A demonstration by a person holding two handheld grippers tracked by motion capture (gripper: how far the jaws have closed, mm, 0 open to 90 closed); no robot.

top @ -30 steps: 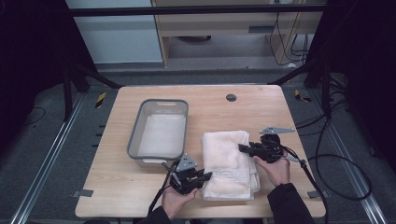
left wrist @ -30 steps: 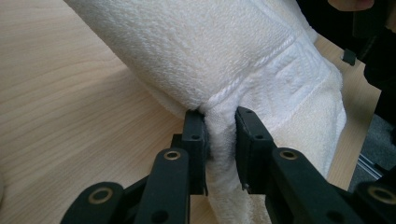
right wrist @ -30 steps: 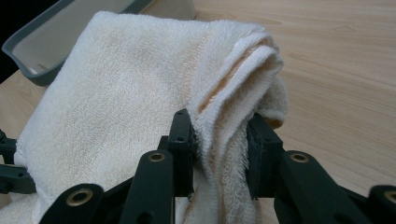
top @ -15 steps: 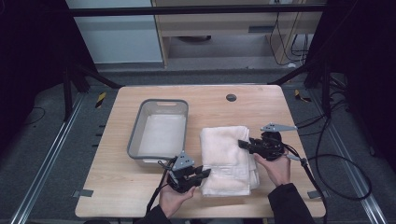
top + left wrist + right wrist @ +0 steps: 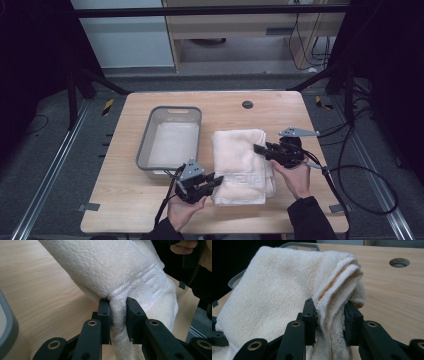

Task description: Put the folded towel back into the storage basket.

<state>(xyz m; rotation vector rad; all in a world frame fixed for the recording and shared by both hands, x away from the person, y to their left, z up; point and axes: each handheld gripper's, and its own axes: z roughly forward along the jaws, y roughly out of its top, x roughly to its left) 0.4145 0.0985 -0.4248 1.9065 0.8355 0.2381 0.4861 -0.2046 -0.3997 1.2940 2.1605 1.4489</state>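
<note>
1. Both pairs of my fingers are clamped on the folded white towel (image 5: 242,162): my left gripper (image 5: 216,179) bites its near left edge, my right gripper (image 5: 258,148) its right edge.
2. Between my left fingers (image 5: 104,315) a bunched fold of the hem is pinched tight, and the rest of the cloth rises up and away beyond the tips.
3. Between my right fingers (image 5: 310,315) sit several stacked layers of the folded edge, pressed from both sides.
4. Seen from above, the towel lies on the wooden table (image 5: 125,200), spanning from one gripper to the other, just right of the grey bin (image 5: 170,137).
</note>
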